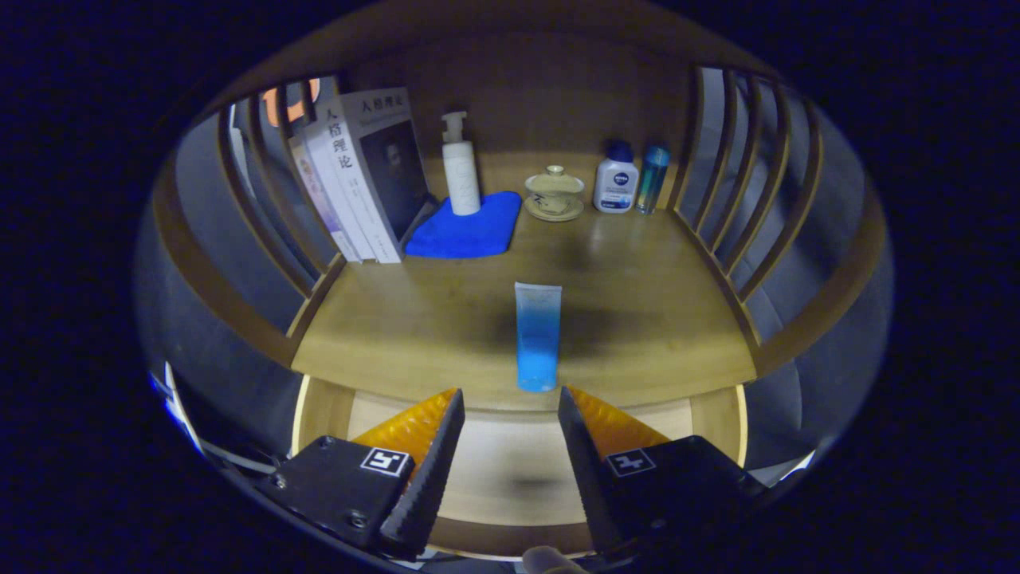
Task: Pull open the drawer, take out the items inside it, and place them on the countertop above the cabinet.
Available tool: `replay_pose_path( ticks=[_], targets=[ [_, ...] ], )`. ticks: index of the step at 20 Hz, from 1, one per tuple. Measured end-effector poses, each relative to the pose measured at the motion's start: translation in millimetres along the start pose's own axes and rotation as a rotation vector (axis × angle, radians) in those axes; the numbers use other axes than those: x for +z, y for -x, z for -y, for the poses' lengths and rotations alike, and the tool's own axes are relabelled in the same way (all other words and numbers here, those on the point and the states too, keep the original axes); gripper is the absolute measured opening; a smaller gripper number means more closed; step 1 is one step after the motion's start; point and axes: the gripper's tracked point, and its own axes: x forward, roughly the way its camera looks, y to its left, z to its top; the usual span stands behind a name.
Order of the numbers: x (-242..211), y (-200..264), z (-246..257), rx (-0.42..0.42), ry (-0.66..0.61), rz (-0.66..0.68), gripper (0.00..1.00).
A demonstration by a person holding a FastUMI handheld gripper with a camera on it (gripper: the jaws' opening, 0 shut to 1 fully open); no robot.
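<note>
Gripper (pixel 510 399) released, fingers spread apart over the open drawer (pixel 510 470), gripping nothing. Blue tube (pixel 538 335) lies on the countertop (pixel 637 319) just ahead of the fingers. Beyond the tube: books (pixel 362 175), pump bottle (pixel 460 167), blue cloth (pixel 466 227), lidded cup (pixel 554 193).

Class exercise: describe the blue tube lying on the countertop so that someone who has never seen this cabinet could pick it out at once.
Start at the wooden countertop above the open drawer. The tube lies alone near its front edge, just ahead of the open gripper. Unlike the bottles, books and lidded cup standing at the back, it lies flat, clear at its far end and blue at its near end.
</note>
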Motion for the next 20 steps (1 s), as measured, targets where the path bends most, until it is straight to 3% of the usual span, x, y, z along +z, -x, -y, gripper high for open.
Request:
replay_pose_path(
  ticks=[10, 13, 15, 20],
  targets=[
    [-40, 98, -3, 0.046, 0.044, 0.361, 0.76],
    [-53, 135, 5, 0.017, 0.066, 0.519, 0.85],
    [-67, 153, 6, 0.007, 0.084, 0.600, 1.00],
    [-105, 175, 14, 0.019, 0.050, 0.728, 1.00]
  ],
)
